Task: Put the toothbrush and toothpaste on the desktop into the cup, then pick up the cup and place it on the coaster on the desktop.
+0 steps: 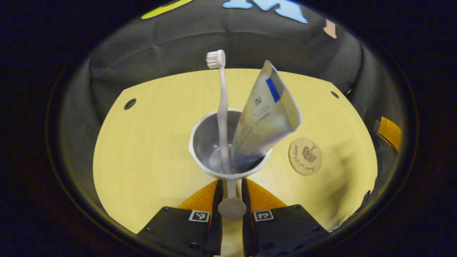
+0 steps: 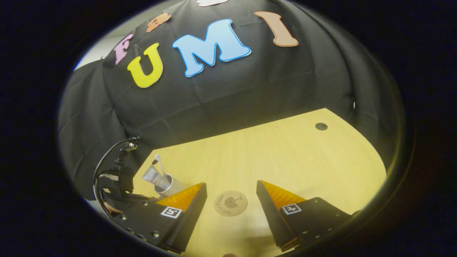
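A white cup [image 1: 200, 142] holds a pale toothbrush [image 1: 222, 107] standing upright and a silver toothpaste tube [image 1: 266, 117] leaning right. My left gripper [image 1: 231, 182] is shut on the cup's handle [image 1: 232, 205], which sits between its two fingers. The round wooden coaster [image 1: 305, 156] lies on the desktop just right of the cup. In the right gripper view the coaster [image 2: 230, 203] lies between the fingers of my open right gripper [image 2: 231, 183], which holds nothing. The cup [image 2: 167, 185] with both items and the left gripper [image 2: 119, 178] behind it show at the left. I cannot tell whether the cup touches the table.
The light wooden desktop [image 1: 150, 142] has a cable hole at the far left [image 1: 130, 104] and another at the far right [image 1: 334, 94]. Black cloth walls close in the back and sides. Bare tabletop [image 2: 303, 153] stretches beyond the coaster.
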